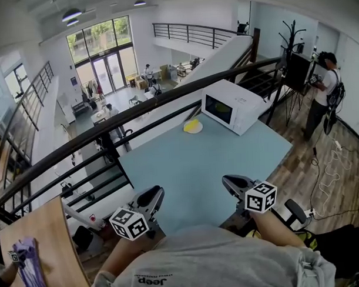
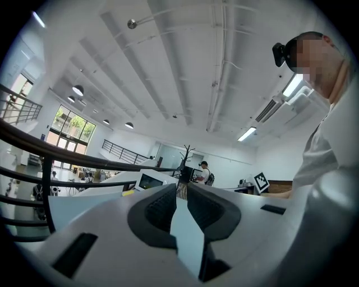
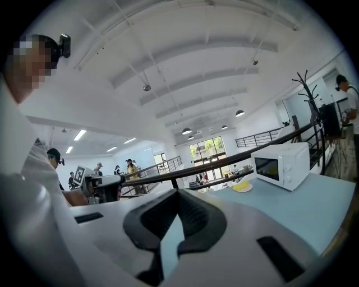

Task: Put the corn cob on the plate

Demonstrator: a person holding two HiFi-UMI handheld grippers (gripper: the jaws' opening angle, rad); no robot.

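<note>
A yellow corn cob (image 1: 193,125) lies on a small white plate (image 1: 192,131) at the far edge of the light blue table (image 1: 192,169), just left of the microwave. The right gripper view shows the cob (image 3: 242,185) far off beside the microwave. Both grippers hover over the table's near edge, far from the plate. My left gripper (image 1: 155,194) is shut with nothing between its jaws (image 2: 179,188). The right gripper (image 1: 229,180) also has its jaws together and empty (image 3: 177,194).
A white microwave (image 1: 232,106) stands at the table's far right corner. A dark railing (image 1: 108,122) runs behind the table, over a drop to a lower floor. A person (image 1: 323,89) stands at the right near a coat stand (image 1: 290,33). A wooden table (image 1: 42,245) sits lower left.
</note>
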